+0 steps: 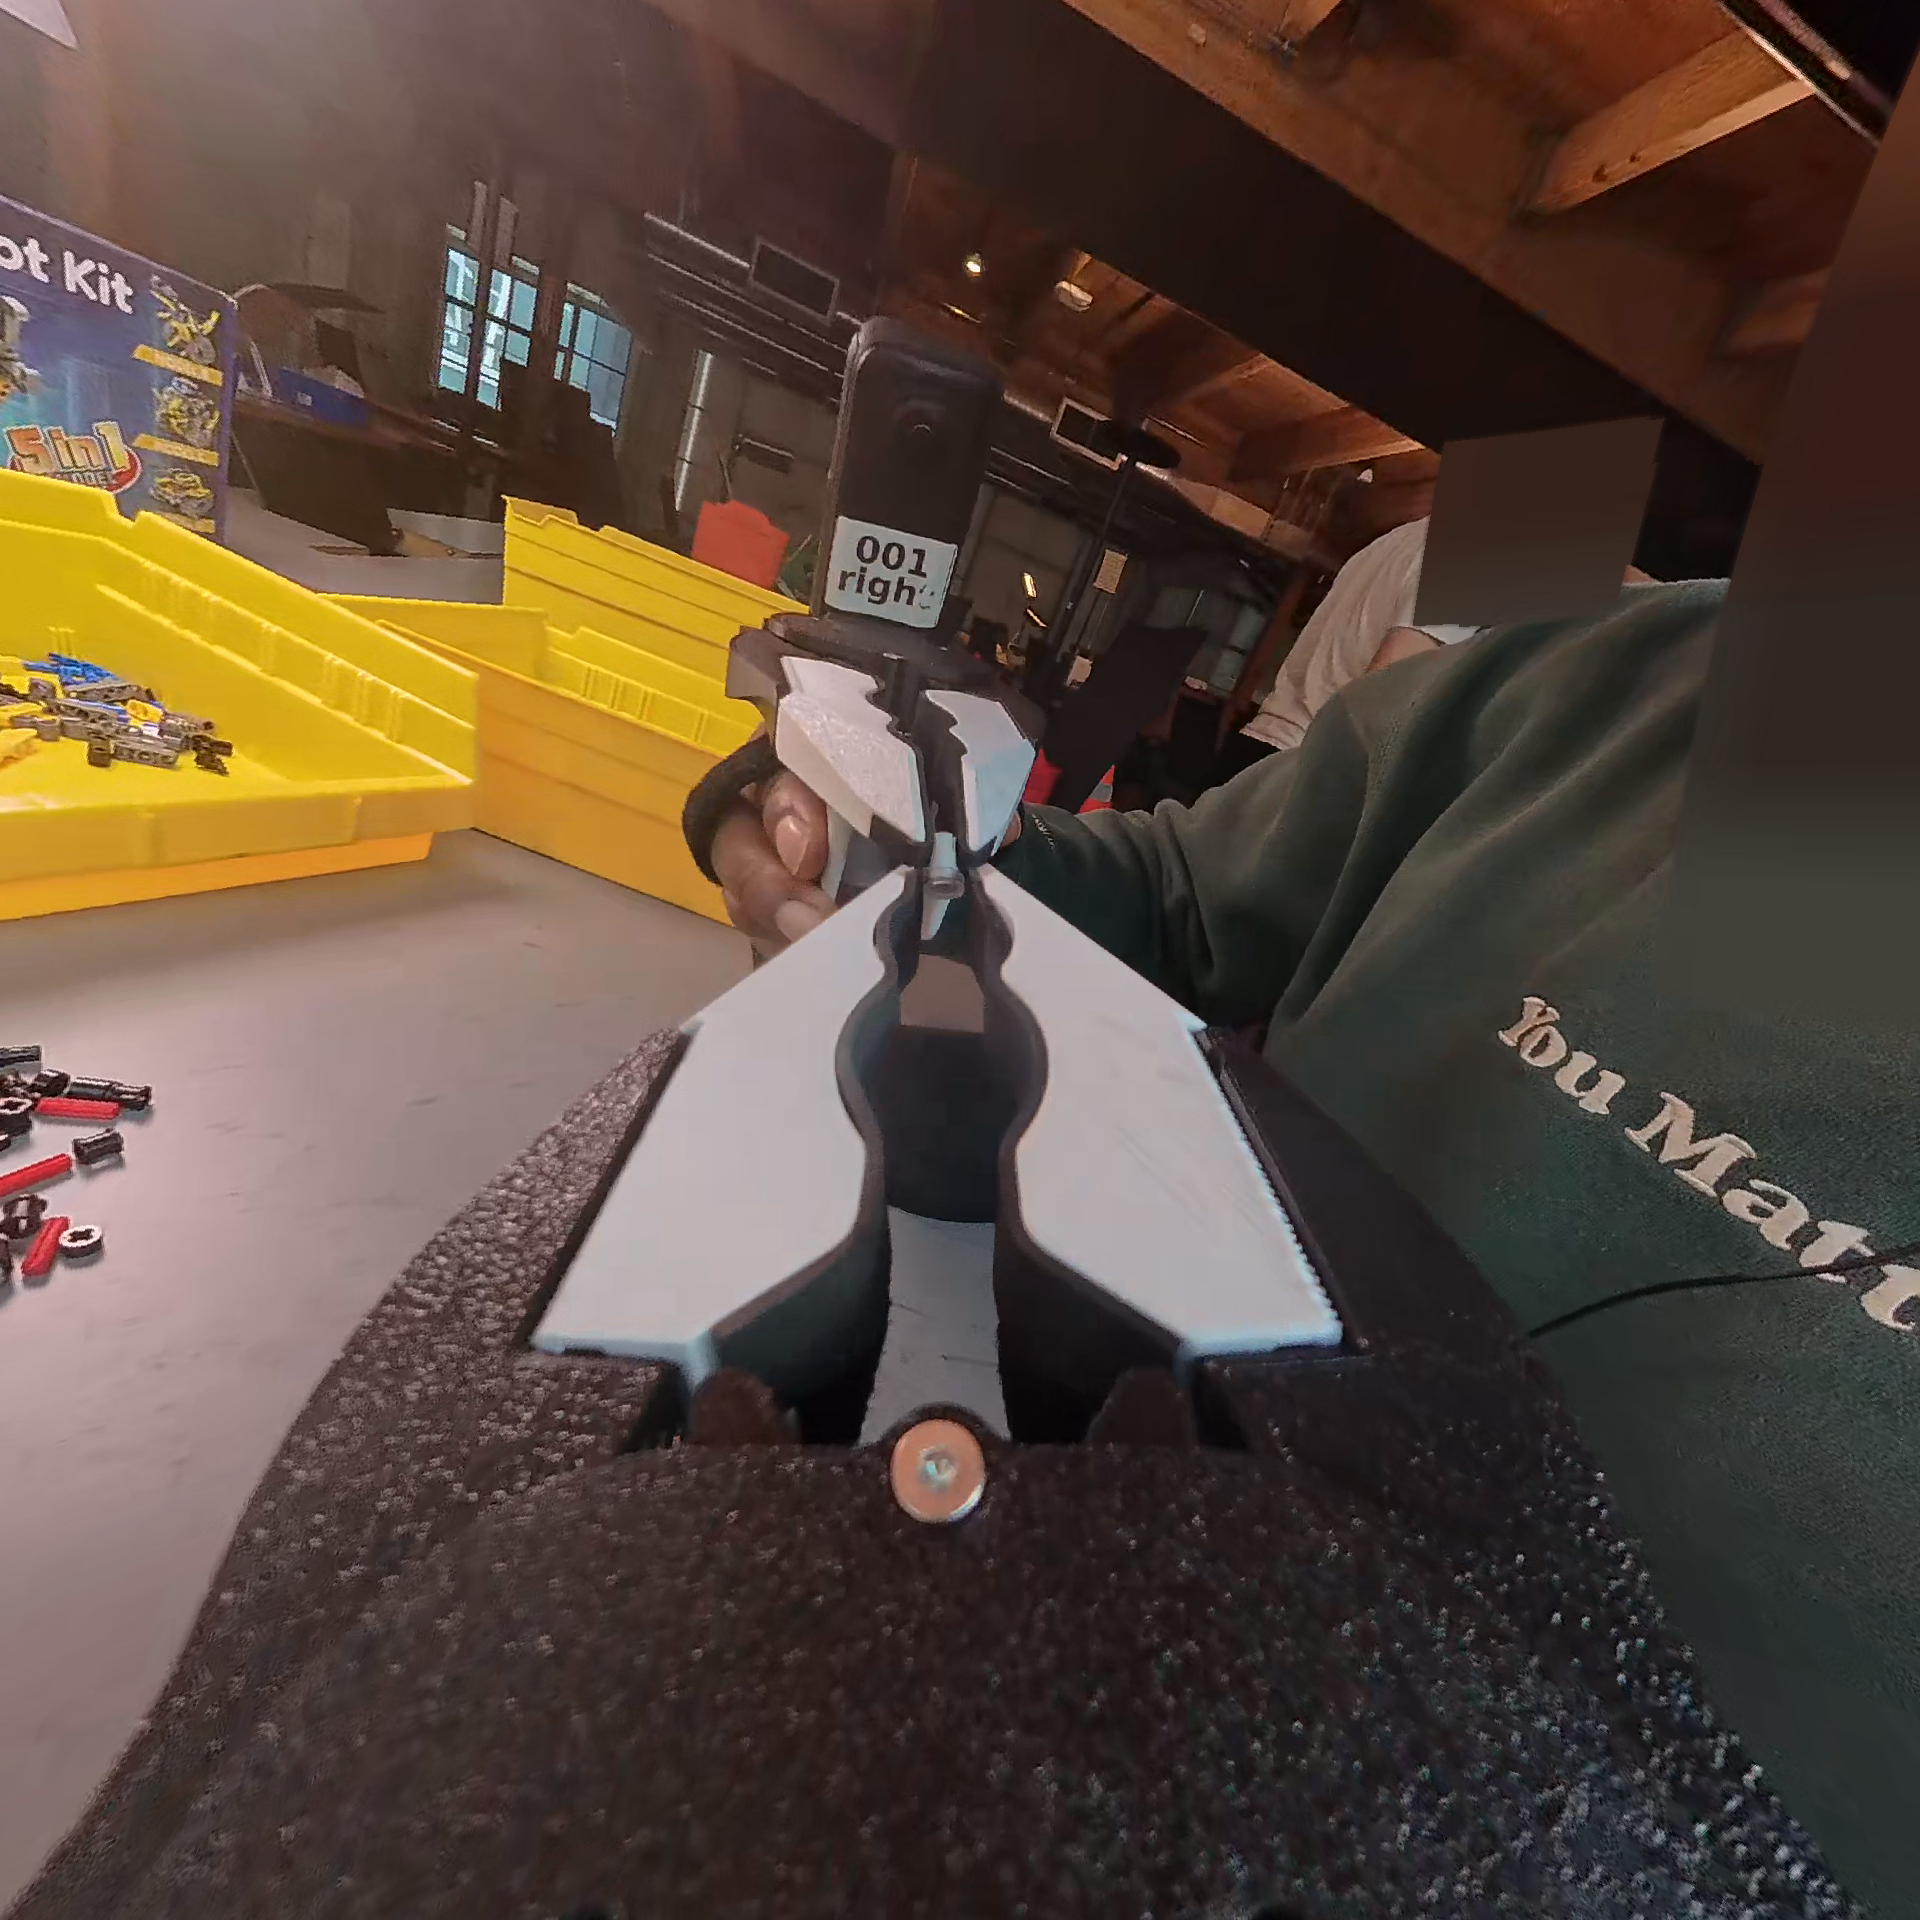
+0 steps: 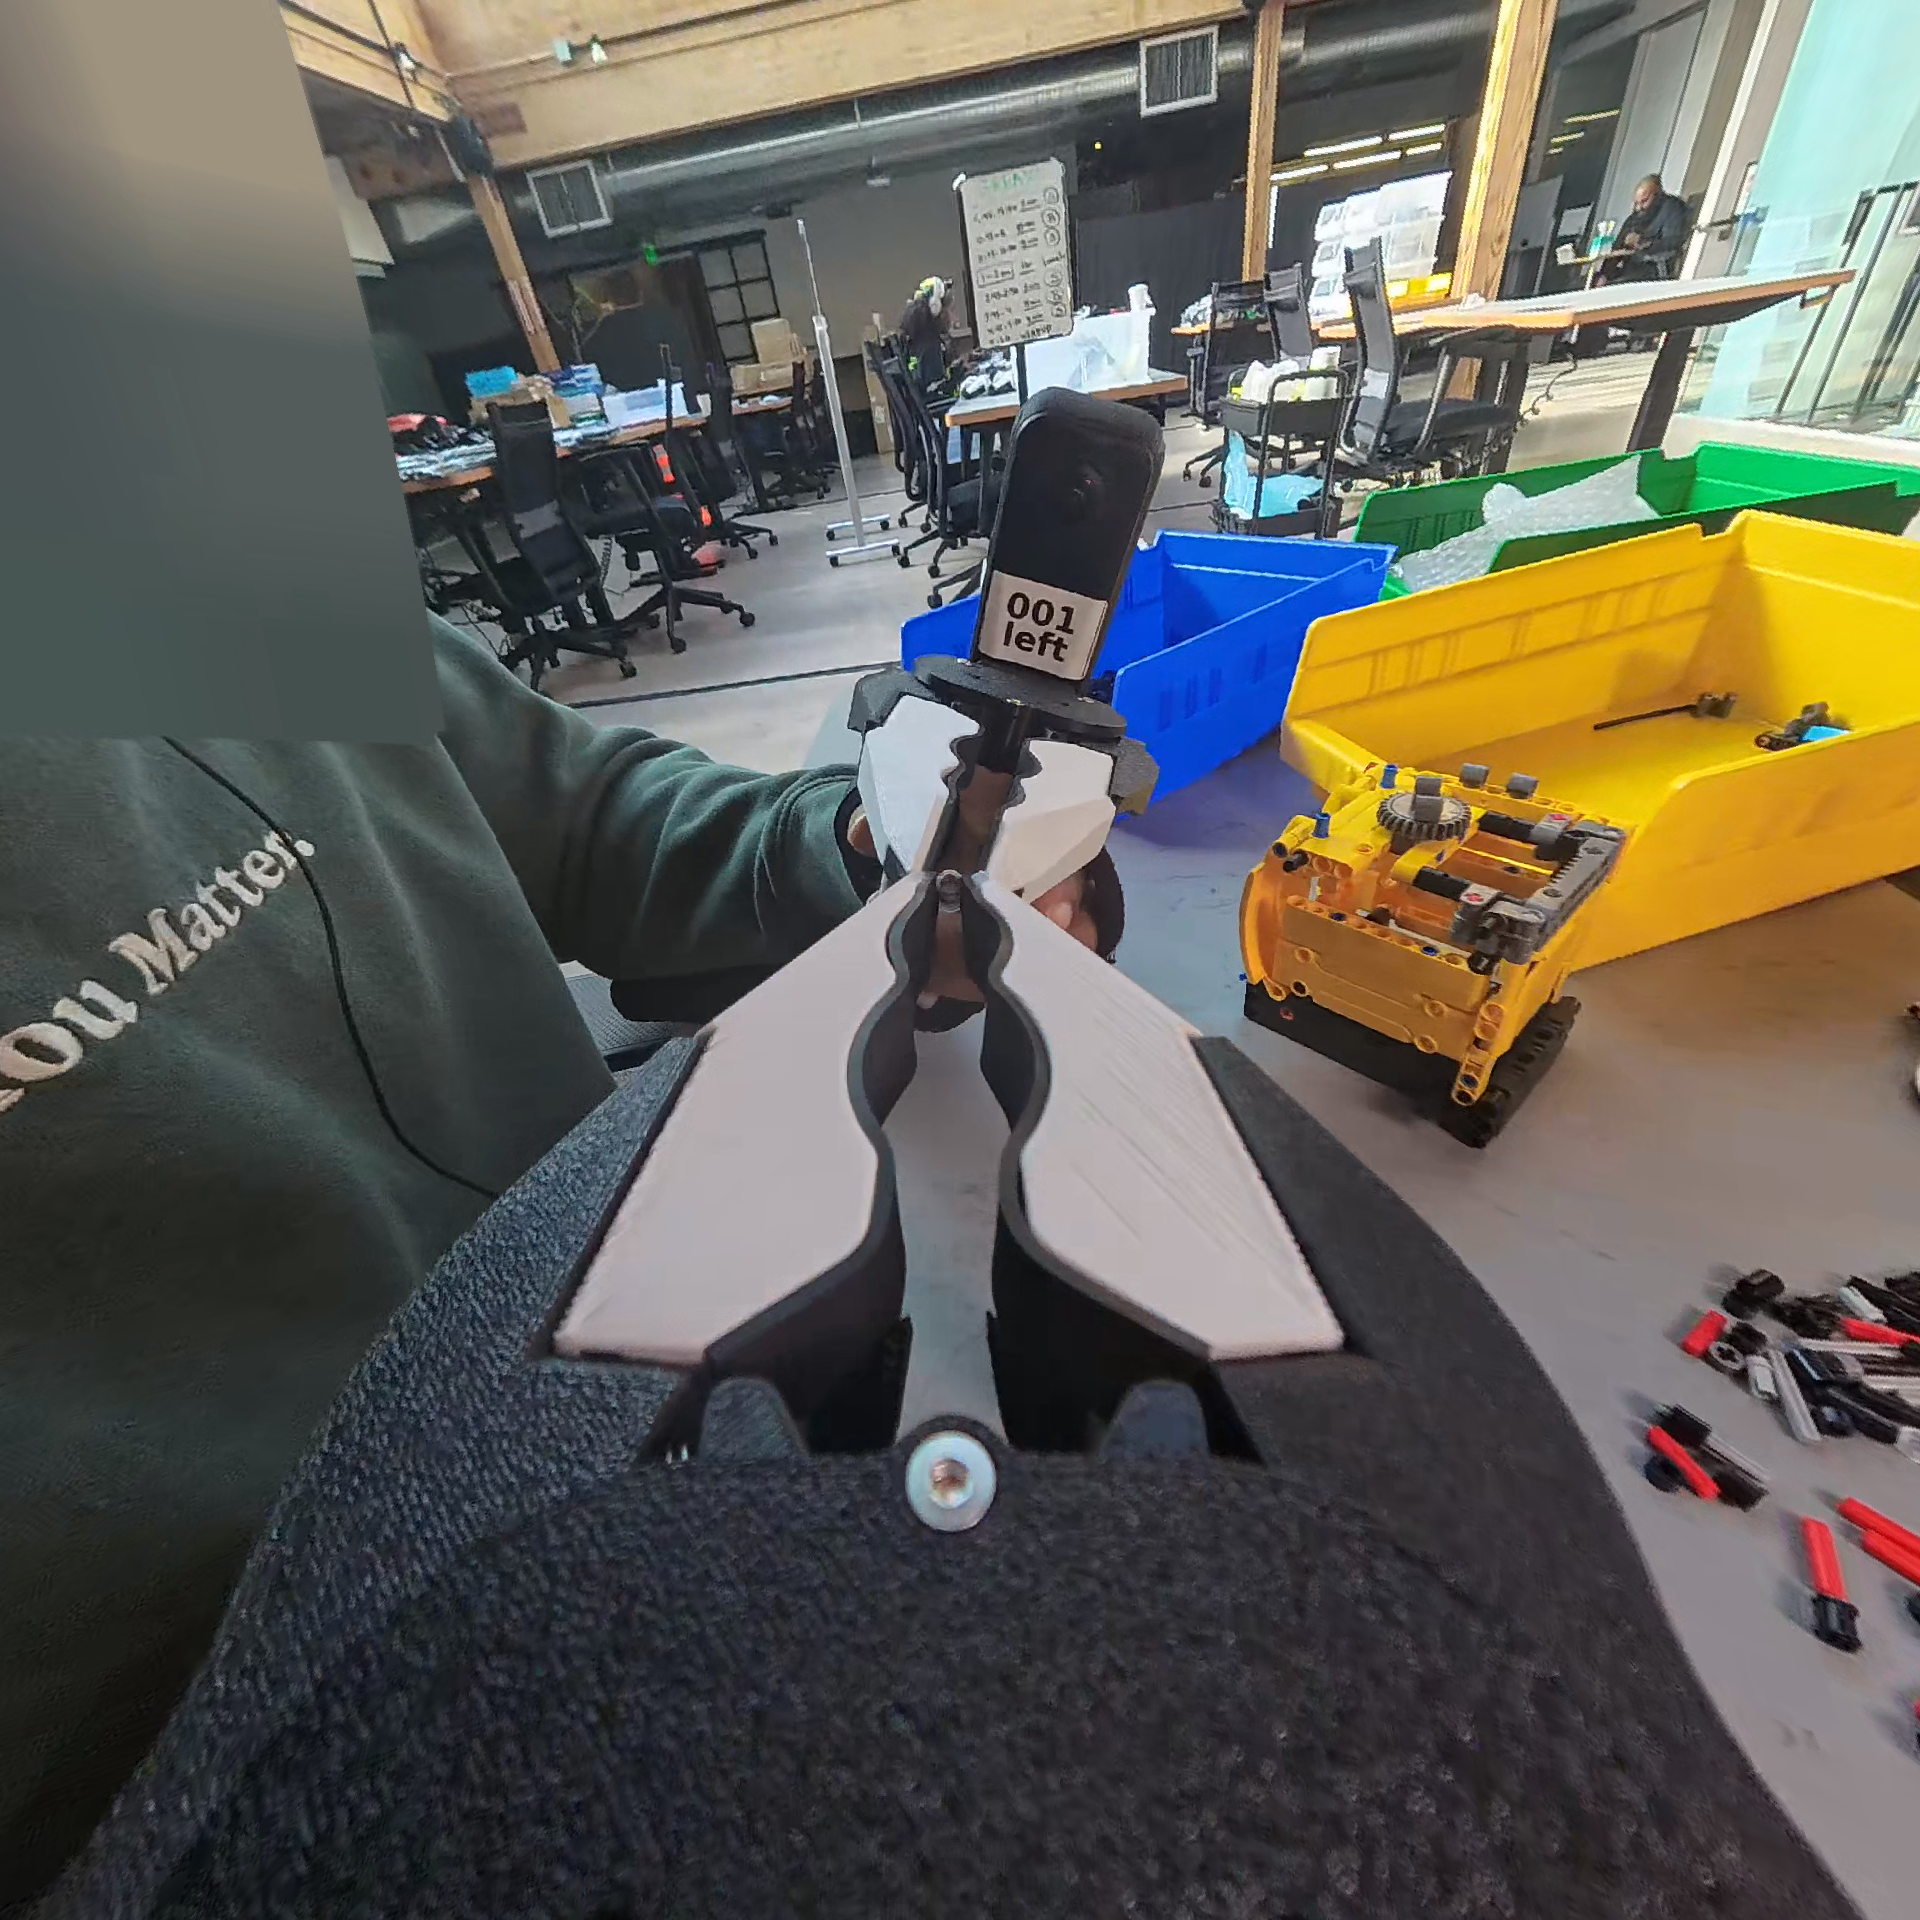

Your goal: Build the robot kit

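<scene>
The two grippers are facing each other tip to tip above the grey table [image 2: 1351, 1195], and a small grey pin [image 1: 943, 871] is sitting right where the tips meet. In the left wrist view, the left gripper [image 1: 935, 883] is showing its white fingers [image 1: 769, 1143] closed to a point, their tips touching the pin; the right gripper [image 1: 925, 831] is coming in from the far side with its tips drawn together on the same pin, which is standing roughly upright between the two sets of tips. In the right wrist view, the right gripper [image 2: 948, 883] is likewise narrowed to a point with the pin [image 2: 948, 885] at its tips, and the left gripper [image 2: 961, 831] is meeting it from beyond. Which pair is actually bearing the pin's weight cannot be told. A hand [image 1: 774, 862] is wrapping the far gripper's handle, joined to a dark green sleeve [image 1: 1247, 883]. Right of the right gripper's jaws, a yellow brick-built vehicle [image 2: 1423, 935] is standing near a yellow bin [image 2: 1507, 675], with a blue bin [image 2: 1226, 623] beyond. Red and black small parts [image 2: 1808, 1403] are lying scattered further right. Left of the left gripper's jaws, another yellow bin [image 1: 312, 790] is holding loose pieces [image 1: 114, 717].
</scene>
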A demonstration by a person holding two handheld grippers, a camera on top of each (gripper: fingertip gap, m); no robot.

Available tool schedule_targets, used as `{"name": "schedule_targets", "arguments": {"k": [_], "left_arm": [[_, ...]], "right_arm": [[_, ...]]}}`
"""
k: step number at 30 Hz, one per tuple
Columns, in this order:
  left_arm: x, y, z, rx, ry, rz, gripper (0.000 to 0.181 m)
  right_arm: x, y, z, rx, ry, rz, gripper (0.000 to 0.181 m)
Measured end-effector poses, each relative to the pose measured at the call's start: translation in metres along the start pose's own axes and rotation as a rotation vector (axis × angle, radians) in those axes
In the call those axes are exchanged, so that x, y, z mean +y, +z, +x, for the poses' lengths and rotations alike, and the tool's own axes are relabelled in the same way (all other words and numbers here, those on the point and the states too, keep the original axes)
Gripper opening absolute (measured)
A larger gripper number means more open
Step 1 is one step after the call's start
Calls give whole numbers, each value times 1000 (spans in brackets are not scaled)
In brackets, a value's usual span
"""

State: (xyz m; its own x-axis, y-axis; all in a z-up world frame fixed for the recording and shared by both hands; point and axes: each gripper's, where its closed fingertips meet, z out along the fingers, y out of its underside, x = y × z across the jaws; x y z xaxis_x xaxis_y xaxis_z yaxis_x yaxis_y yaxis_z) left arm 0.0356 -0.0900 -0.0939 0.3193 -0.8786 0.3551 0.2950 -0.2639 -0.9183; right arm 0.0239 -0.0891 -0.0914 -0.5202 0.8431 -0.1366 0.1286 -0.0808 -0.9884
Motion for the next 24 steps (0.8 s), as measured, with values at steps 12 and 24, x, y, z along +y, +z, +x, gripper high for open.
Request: {"name": "schedule_targets", "arguments": {"k": [12, 24], "left_arm": [[0, -6, -24, -121, -74, 2, 6], [-18, -13, -24, -40, -282, 176, 6]], "right_arm": [[4, -7, 20, 276, -336, -154, 4], [-5, 11, 26, 521, -687, -237, 10]]}}
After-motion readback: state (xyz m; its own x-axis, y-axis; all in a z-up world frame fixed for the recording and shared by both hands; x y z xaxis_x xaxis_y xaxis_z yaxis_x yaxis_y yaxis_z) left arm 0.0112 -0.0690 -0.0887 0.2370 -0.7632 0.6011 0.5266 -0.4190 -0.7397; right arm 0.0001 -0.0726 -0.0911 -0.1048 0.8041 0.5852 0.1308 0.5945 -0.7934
